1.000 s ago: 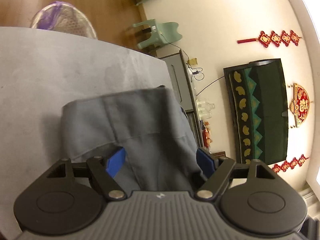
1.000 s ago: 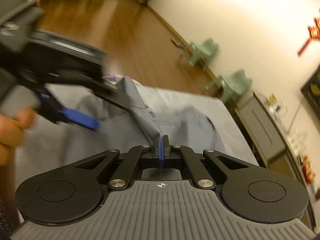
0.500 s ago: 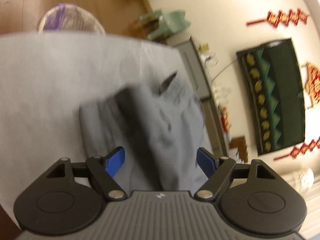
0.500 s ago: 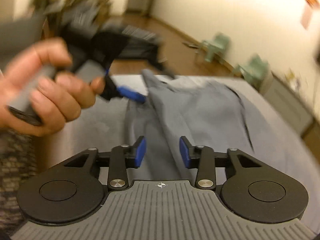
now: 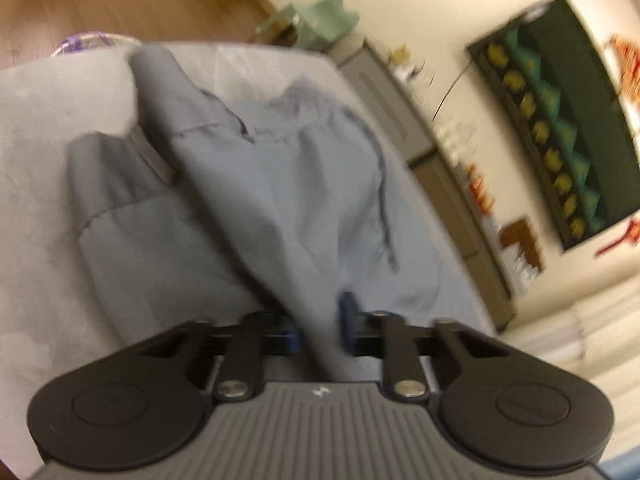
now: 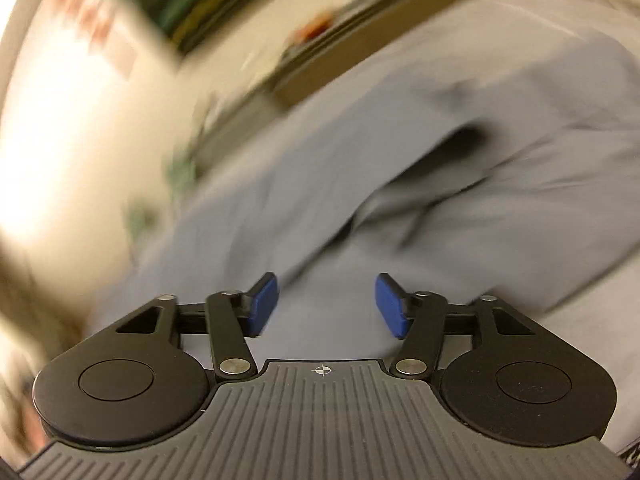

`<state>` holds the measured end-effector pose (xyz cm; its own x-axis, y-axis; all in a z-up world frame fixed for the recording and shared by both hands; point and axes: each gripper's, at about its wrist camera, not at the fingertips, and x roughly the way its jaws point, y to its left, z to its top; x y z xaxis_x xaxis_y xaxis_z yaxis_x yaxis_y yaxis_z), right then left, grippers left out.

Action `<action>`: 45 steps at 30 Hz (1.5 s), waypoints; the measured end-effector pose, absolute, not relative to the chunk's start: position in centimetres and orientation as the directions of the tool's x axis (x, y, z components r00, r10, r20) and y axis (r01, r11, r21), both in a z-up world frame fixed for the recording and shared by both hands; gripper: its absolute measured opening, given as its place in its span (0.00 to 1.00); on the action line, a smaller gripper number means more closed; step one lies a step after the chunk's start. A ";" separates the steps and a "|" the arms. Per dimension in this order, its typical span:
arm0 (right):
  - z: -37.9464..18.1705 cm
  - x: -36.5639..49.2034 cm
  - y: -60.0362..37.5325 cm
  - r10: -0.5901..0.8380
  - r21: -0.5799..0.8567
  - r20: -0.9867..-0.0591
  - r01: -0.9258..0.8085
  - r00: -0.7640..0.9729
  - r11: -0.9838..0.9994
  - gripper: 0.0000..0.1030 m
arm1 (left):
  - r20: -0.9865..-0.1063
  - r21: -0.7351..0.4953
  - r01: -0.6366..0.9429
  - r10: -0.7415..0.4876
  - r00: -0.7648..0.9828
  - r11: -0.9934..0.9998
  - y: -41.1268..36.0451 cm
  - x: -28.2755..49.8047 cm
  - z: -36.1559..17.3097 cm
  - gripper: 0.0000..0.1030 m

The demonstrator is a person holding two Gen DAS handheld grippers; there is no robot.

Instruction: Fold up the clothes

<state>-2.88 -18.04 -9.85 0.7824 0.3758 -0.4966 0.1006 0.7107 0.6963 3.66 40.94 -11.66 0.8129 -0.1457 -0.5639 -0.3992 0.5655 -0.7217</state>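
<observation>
The grey garment (image 5: 256, 184) lies rumpled on my grey table (image 5: 36, 184), one fold of it rising toward me. My left gripper (image 5: 320, 326) is pinched on that fold. My right gripper (image 6: 326, 306) hangs over the garment with its jaws apart, gripping nothing; that view is badly blurred.

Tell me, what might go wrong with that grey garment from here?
1. The left tongs pinch only a narrow ridge of the grey garment; it could slip out if pulled hard.
2. Only that side is held, since the right tongs are open above the cloth, so the fold may come out lopsided.
3. The right view is badly blurred, suggesting fast motion; those tongs could snag or rumple the fabric.
</observation>
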 end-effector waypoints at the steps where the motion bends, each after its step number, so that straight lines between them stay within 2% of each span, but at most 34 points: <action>1: -10.2 -2.2 -19.8 0.395 0.751 -0.460 0.112 0.795 0.650 0.66 | -0.539 -0.735 -0.386 -0.135 0.831 0.558 41.0 3.2 -11.3 0.09; 3: -11.4 -1.5 -22.8 0.418 0.837 -0.395 0.132 0.818 0.531 0.66 | -0.500 -0.752 -0.364 -0.116 0.858 0.549 40.9 2.4 -10.7 0.09; 5: -13.6 0.2 -24.5 0.433 0.902 -0.340 0.159 0.834 0.402 0.66 | -0.500 -0.745 -0.360 -0.113 0.859 0.561 40.4 2.4 -10.5 0.12; 9: -18.1 2.7 -26.1 0.464 0.966 -0.244 0.173 0.851 0.191 0.68 | -0.523 -0.702 -0.349 -0.117 0.844 0.621 38.6 2.9 -10.5 0.47; 11: -20.0 4.2 -25.7 0.490 0.977 -0.209 0.154 0.846 0.150 0.59 | -0.535 -0.679 -0.336 -0.125 0.836 0.653 37.4 3.4 -10.3 0.52; 12: -20.6 5.0 -25.6 0.506 0.981 -0.190 0.137 0.842 0.139 0.60 | -0.540 -0.666 -0.329 -0.129 0.832 0.669 36.9 3.7 -10.2 0.52; 14: -20.6 6.8 -25.5 0.513 0.981 -0.179 0.115 0.840 0.154 0.58 | -0.553 -0.640 -0.316 -0.134 0.823 0.700 35.7 4.2 -10.0 0.46; 15: -20.4 7.5 -25.7 0.508 0.978 -0.185 0.109 0.842 0.176 0.57 | -0.571 -0.611 -0.326 -0.116 0.813 0.721 35.1 4.6 -10.0 0.24; 16: -19.9 7.9 -26.0 0.498 0.972 -0.198 0.103 0.845 0.211 0.41 | -0.591 -0.581 -0.336 -0.101 0.800 0.741 34.7 5.0 -10.0 0.09; 17: -19.4 8.3 -26.3 0.487 0.964 -0.211 0.098 0.848 0.246 0.09 | -0.594 -0.575 -0.345 -0.088 0.800 0.742 34.7 5.2 -9.9 0.06; 18: -18.0 7.8 -26.5 0.452 0.943 -0.227 0.079 0.863 0.323 0.04 | -0.574 -0.594 -0.347 -0.080 0.815 0.726 35.1 4.7 -9.7 0.05; 20: -13.1 4.6 -26.6 0.322 0.832 -0.246 0.029 0.914 0.555 0.02 | -0.532 -0.651 -0.354 -0.070 0.844 0.671 36.4 2.8 -9.1 0.05; 21: -10.3 2.7 -25.6 0.268 0.729 -0.218 -0.026 0.938 0.684 0.02 | -0.513 -0.676 -0.358 -0.062 0.856 0.645 37.1 1.9 -8.9 0.04; 22: -7.1 0.6 -23.7 0.237 0.567 -0.156 -0.109 0.959 0.816 0.01 | -0.525 -0.669 -0.382 -0.043 0.850 0.637 37.5 1.6 -8.9 0.04; 23: -5.9 -0.6 -22.4 0.233 0.476 -0.146 -0.138 0.962 0.869 0.01 | -0.539 -0.662 -0.406 -0.024 0.842 0.629 38.0 1.4 -9.0 0.04; 24: -6.6 -0.9 -22.0 0.248 0.488 -0.196 -0.125 0.949 0.864 0.01 | -0.571 -0.653 -0.439 -0.021 0.821 0.617 38.5 1.2 -9.7 0.04; 25: -7.3 -1.1 -21.6 0.263 0.499 -0.246 -0.111 0.933 0.860 0.02 | -0.609 -0.641 -0.474 -0.025 0.793 0.604 39.0 1.2 -10.6 0.04; 27: -8.8 -1.5 -20.8 0.293 0.518 -0.342 -0.081 0.893 0.851 0.09 | -0.667 -0.620 -0.530 -0.033 0.744 0.579 39.7 1.2 -12.1 0.04; 29: -10.3 -2.0 -20.0 0.323 0.534 -0.433 -0.049 0.841 0.844 0.38 | -0.684 -0.614 -0.553 -0.031 0.728 0.563 40.2 0.7 -12.7 0.05; 30: -11.0 -2.2 -19.6 0.338 0.541 -0.476 -0.033 0.812 0.840 0.43 | -0.681 -0.616 -0.554 -0.026 0.732 0.559 40.4 0.3 -12.6 0.05; 31: -11.9 -2.2 -19.9 0.373 0.604 -0.481 -0.008 0.794 0.797 0.50 | -0.678 -0.619 -0.555 -0.021 0.735 0.556 40.5 -0.1 -12.4 0.06; 33: -13.1 -2.0 -22.2 0.411 0.763 -0.392 0.042 0.823 0.645 0.64 | -0.675 -0.620 -0.560 -0.010 0.738 0.550 40.8 -0.9 -12.2 0.06; 35: -13.9 -1.8 -24.5 0.399 0.859 -0.315 0.080 0.861 0.506 0.80 | -0.674 -0.624 -0.561 -0.011 0.738 0.544 40.8 -1.4 -12.3 0.06; 38: -15.0 -0.5 -27.7 0.331 0.914 -0.290 0.158 0.898 0.373 0.81 | -0.673 -0.623 -0.550 -0.021 0.740 0.556 40.8 -1.4 -12.1 0.06; 39: -15.4 -0.1 -28.7 0.307 0.928 -0.284 0.180 0.908 0.325 0.74 | -0.673 -0.621 -0.548 -0.023 0.739 0.560 40.8 -1.3 -12.0 0.06; 40: -15.2 0.5 -29.5 0.289 0.931 -0.287 0.194 0.913 0.310 0.43 | -0.672 -0.625 -0.549 -0.026 0.740 0.555 41.0 -1.4 -12.2 0.06; 41: -14.6 1.3 -30.1 0.278 0.923 -0.298 0.201 0.913 0.329 0.04 | -0.672 -0.629 -0.549 -0.030 0.740 0.550 41.1 -1.5 -12.3 0.06; 43: -11.1 1.2 -30.3 0.184 0.862 -0.285 0.168 0.941 0.479 0.03 | -0.670 -0.639 -0.556 -0.030 0.742 0.532 41.2 -1.2 -12.4 0.06; 45: -5.5 -1.1 -28.5 0.093 0.683 -0.184 0.059 0.979 0.728 0.03 | -0.668 -0.645 -0.562 -0.026 0.744 0.518 41.2 -0.4 -12.4 0.06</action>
<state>-1.09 -28.52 -5.51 0.9785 0.0935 -0.1836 0.0586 0.7280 0.6830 -0.37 41.22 -12.40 0.7436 -0.0256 -0.6682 -0.5618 0.5180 -0.6451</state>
